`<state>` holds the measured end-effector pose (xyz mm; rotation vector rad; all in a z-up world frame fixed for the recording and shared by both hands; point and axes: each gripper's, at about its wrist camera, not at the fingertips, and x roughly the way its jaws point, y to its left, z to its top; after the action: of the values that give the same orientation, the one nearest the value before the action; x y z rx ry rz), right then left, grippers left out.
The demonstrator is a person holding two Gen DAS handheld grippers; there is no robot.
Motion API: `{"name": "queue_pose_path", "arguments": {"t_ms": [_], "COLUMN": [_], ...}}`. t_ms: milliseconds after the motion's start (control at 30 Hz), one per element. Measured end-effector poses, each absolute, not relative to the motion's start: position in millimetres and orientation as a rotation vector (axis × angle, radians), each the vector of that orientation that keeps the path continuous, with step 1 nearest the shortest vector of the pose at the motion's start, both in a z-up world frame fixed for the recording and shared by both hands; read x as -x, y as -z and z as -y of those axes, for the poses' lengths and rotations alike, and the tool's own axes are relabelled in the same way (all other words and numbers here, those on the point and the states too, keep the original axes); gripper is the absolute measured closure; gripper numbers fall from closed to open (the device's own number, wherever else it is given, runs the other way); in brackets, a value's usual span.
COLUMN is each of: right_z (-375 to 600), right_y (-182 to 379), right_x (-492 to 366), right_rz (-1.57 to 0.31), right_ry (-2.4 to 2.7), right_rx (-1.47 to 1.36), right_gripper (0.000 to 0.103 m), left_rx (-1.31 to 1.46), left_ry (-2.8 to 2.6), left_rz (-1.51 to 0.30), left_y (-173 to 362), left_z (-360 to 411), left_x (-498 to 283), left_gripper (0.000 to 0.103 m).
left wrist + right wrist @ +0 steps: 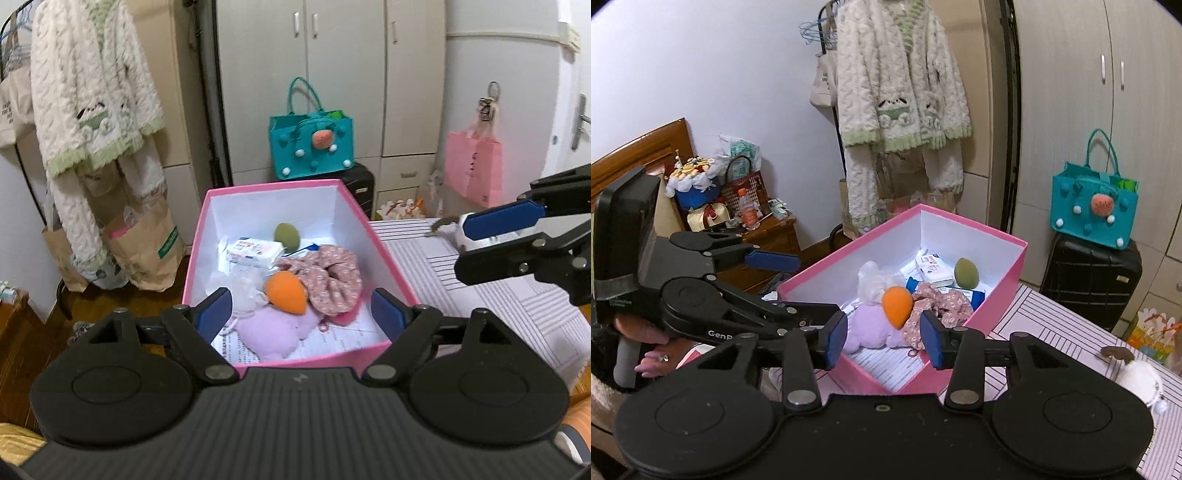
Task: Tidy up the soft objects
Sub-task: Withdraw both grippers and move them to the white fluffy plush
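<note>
My left fingers (302,312) stood wide open and empty above the near rim of the pink box (384,243), which sat on the striped bed cover (498,306). My right fingers (884,339) were also parted and held nothing, poised over the box's near corner.

Box contents, left wrist view: orange sponge egg (286,292) at the centre; lilac plush (271,332) touching it at 6 o'clock; floral scrunchie (327,278) touching it at 3 o'clock; white mesh puff (245,290) just beside it at 9 o'clock; tissue pack (255,253) at 11 o'clock; green sponge egg (287,233) at 12 o'clock, apart from the rest and near the far wall. Printed paper lined the box floor.

Outside the box: a white fluffy toy (1137,373) with a brown piece lay on the bed cover at 3 o'clock in the right wrist view, well apart from the box. In the left wrist view my right gripper partly hid it.

Background: teal felt bag (312,144) on a black suitcase (1089,277) at 12 o'clock beyond the box; fleece pyjamas (88,92) hung at 10 o'clock; pink paper bag (472,168) hung at 2 o'clock.
</note>
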<state>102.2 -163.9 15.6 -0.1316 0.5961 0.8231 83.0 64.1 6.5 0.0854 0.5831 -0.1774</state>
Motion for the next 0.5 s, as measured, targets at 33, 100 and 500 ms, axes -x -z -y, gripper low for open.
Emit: {"name": "queue_pose_path", "arguments": {"t_ms": [33,100,500], "right_z": [166.0,171.2,213.2], "right_y": [-17.2,-20.1,-11.8], "right_x": [-96.3,-84.9,-49.0], "right_rz": [-0.587,-0.569,-0.583], "right_ry": [-0.822,-0.816,-0.753], "right_rx": [0.136,0.144,0.140], "right_gripper": [0.051,0.051,0.048], "left_rx": [-0.095,-0.119,-0.158], "left_ry": [0.180,0.179,0.197], "left_rz": [-0.576,-0.563,-0.593], "left_y": [-7.6,-9.2,-5.2], "left_z": [-61.8,-57.8,-39.8], "left_x": [-78.0,-69.8,-41.1], "left_gripper": [0.019,0.017,0.012]}}
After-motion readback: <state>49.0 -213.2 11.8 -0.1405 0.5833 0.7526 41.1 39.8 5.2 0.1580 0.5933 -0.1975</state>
